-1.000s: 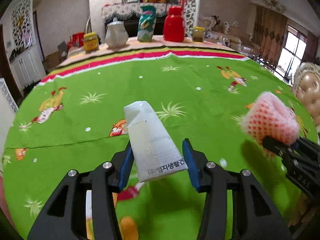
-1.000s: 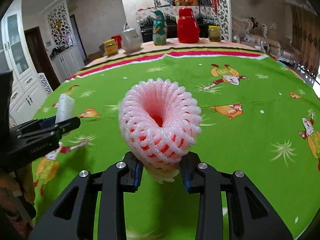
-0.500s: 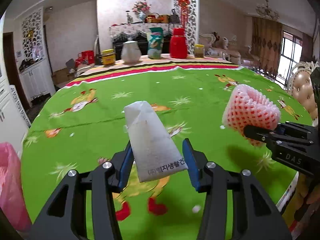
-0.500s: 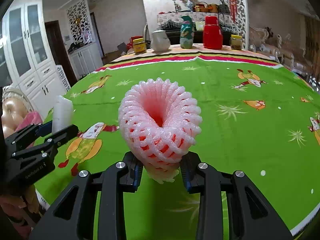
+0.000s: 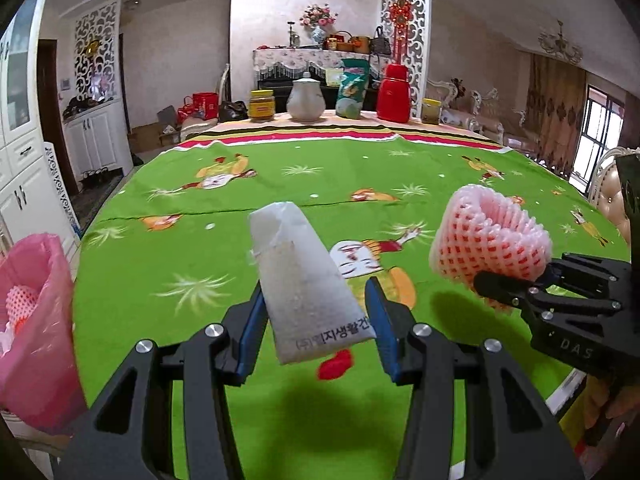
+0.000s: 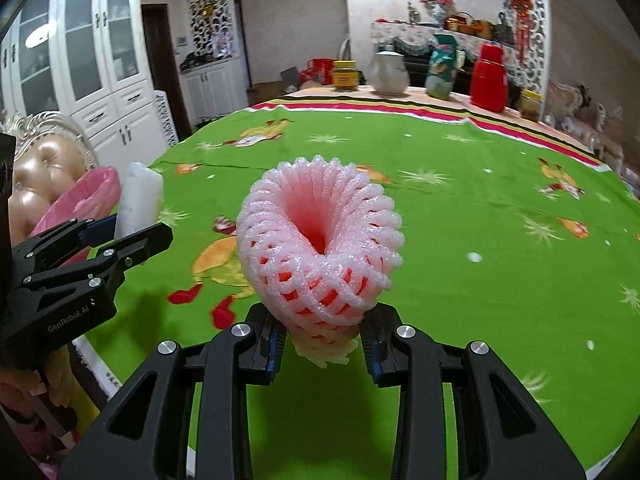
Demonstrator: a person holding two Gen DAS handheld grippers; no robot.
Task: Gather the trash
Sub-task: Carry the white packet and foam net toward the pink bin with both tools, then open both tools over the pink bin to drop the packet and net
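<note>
Nearest in the left wrist view, the left gripper (image 5: 316,332) is clenched on a white paper packet (image 5: 306,284), which is pinched between the blue pads (image 5: 253,330) at its lower printed end and is tilted up and away over the table edge. In the right wrist view, the right gripper (image 6: 324,346) is clenched on a pink foam fruit net (image 6: 320,240); the net's narrow base is squeezed between the jaws and its open mouth is turned up toward the camera. Each gripper is also seen from the other's camera: the right one is found at the right border of the left view, with the net carried above the cloth, and the left one at the left border of the right view, with the packet standing up from its jaws. Both pieces of trash are held clear of the green cartoon-print tablecloth (image 5: 280,184), on which dark shadows are cast below them.

Just off the table's left edge, a bin lined with a pink bag (image 5: 34,320) is seen, with another pink net lying inside. At the far side of the table, a yellow jar (image 5: 261,105), a white teapot (image 5: 306,97), a green snack bag (image 5: 352,89), a red thermos (image 5: 394,93) and a small jar (image 5: 431,111) are lined up on the striped border. Behind them, a lace-covered sideboard with a flower vase (image 5: 319,26) is set against the wall.
</note>
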